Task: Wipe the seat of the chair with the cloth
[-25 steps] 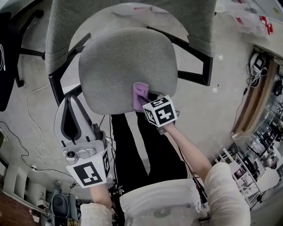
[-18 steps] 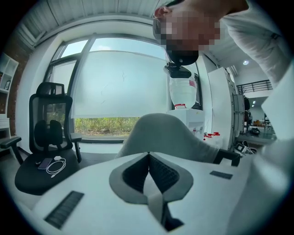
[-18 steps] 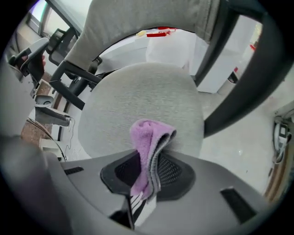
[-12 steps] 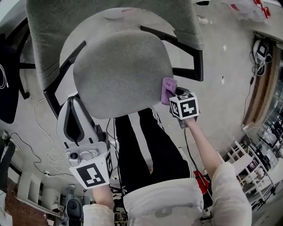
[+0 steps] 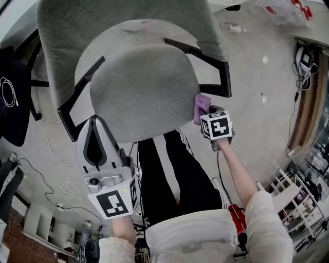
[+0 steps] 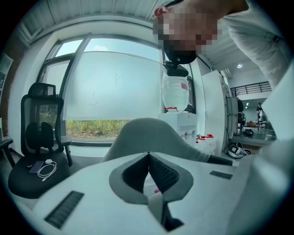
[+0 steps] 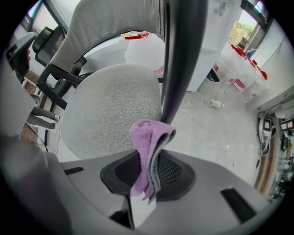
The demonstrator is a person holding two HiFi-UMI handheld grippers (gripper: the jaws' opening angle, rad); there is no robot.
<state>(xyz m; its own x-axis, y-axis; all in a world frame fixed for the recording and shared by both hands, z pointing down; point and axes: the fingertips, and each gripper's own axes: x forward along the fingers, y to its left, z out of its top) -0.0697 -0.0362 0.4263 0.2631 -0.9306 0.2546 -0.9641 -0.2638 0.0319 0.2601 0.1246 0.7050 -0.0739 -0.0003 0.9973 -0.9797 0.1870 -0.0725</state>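
Observation:
The grey padded chair seat (image 5: 141, 90) fills the middle of the head view, its backrest (image 5: 103, 23) above it. A purple cloth (image 5: 201, 107) hangs folded at the seat's right edge, just below the black right armrest (image 5: 208, 64). My right gripper (image 5: 205, 112) is shut on the cloth. In the right gripper view the cloth (image 7: 146, 137) sticks up from between the jaws, with the seat (image 7: 108, 110) to the left and an armrest post (image 7: 177, 59) right behind. My left gripper (image 5: 95, 124) is shut on nothing at the seat's front-left edge, and in its own view the left gripper (image 6: 148, 156) faces the grey chair (image 6: 151, 135).
The person's legs in black trousers (image 5: 169, 169) stand in front of the seat. A black office chair (image 6: 39, 137) is off to the left, with cables (image 5: 59, 180) on the floor. A water dispenser (image 6: 177, 96) stands behind the chair. Plastic bags (image 5: 285, 13) lie at the far right.
My right gripper has carried the cloth from the seat's front middle to its right edge, beside the armrest. The left gripper has stayed by the front-left edge.

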